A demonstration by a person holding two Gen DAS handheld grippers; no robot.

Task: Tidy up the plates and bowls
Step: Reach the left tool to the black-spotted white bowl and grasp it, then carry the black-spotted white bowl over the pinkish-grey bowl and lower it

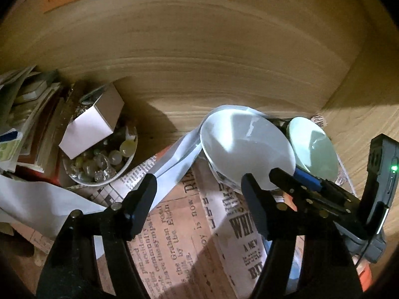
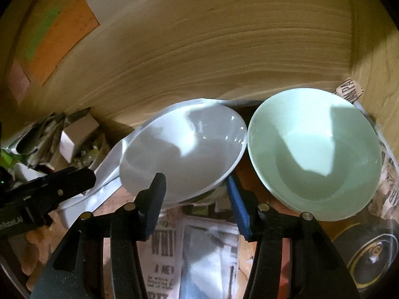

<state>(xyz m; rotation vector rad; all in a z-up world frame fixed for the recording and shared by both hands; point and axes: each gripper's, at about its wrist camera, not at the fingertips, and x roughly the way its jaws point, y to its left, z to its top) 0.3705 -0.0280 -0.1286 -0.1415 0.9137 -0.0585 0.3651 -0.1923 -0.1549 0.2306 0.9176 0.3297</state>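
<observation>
**A:** Looking along the left tool first. Apart or together?

**B:** Apart, with nothing gripped. Hangs over the printed newspaper. Shows one finger overlapping the near edge of the white bowl; cannot tell whether touching.

**A:** And where does that bowl sit?

**B:** Leans tilted, mouth towards the camera, on the newspaper at the foot of the wooden back panel. Has the green bowl just beside it on the right, tilted the same way. Also shows the right tool coming in from the right, one finger over the white bowl's inside and the blue-padded one behind its rim.

**A:** Anything on the left?

**B:** Holds a small bowl of glassy bits with a white box resting in it, next to a pile of papers.

**A:** Turning to the right wrist view?

**B:** Confirms it: right tool apart, straddling the white bowl's near rim, not visibly clamped on it. Places the green bowl right of the blue pad, rims nearly meeting. Shows an orange sheet stuck on the panel at upper left, and a dark round thing with a gold ring at lower right.
</observation>
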